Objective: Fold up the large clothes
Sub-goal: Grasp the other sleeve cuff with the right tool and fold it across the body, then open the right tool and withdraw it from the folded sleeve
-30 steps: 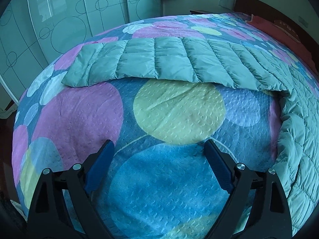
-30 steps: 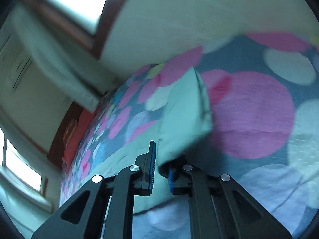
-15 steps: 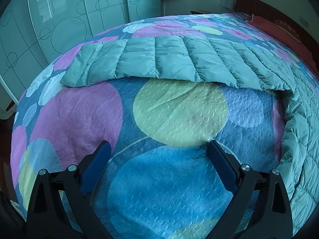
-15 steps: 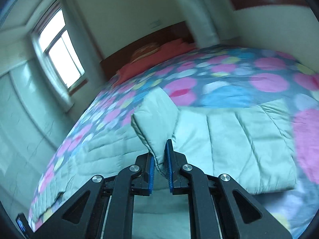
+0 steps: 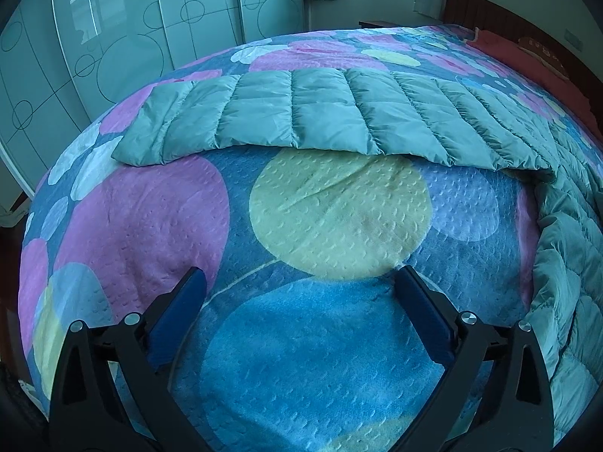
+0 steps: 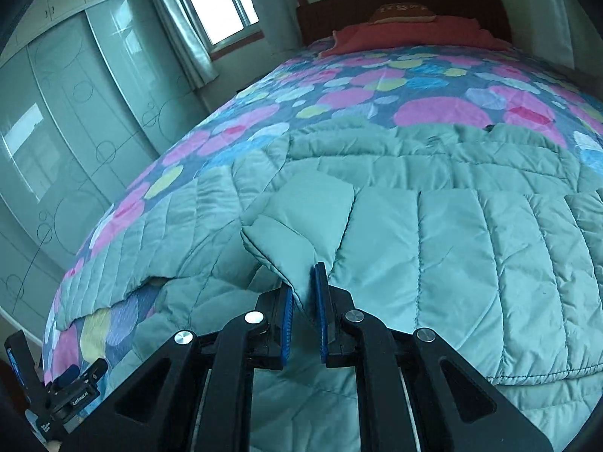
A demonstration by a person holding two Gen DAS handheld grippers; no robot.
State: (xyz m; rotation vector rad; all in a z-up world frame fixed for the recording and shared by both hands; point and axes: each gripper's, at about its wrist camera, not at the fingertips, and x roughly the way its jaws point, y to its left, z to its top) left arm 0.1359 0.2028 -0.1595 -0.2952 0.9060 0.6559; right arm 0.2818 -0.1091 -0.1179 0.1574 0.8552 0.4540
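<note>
A large teal quilted down coat lies spread on the bed. In the left wrist view one long sleeve [image 5: 320, 113] stretches flat across the far bed, and the coat body [image 5: 573, 248] bunches at the right edge. My left gripper [image 5: 299, 282] is open and empty, low over bare bedspread, well short of the sleeve. In the right wrist view my right gripper [image 6: 303, 282] is shut on the cuff end of the other sleeve [image 6: 301, 226], folded over the coat body [image 6: 471, 263]. The left gripper also shows in the right wrist view at the lower left [image 6: 64, 395].
The bedspread [image 5: 331, 218] has big pink, yellow and blue circles. A red pillow [image 6: 407, 34] and dark headboard [image 6: 395, 3] are at the bed's head. Glass wardrobe doors [image 5: 113, 37] and a curtained window [image 6: 215, 7] stand beyond the bed's edge.
My right gripper has swung round with the sleeve end and carried it over the coat body. My left gripper has drawn back slightly and stays open.
</note>
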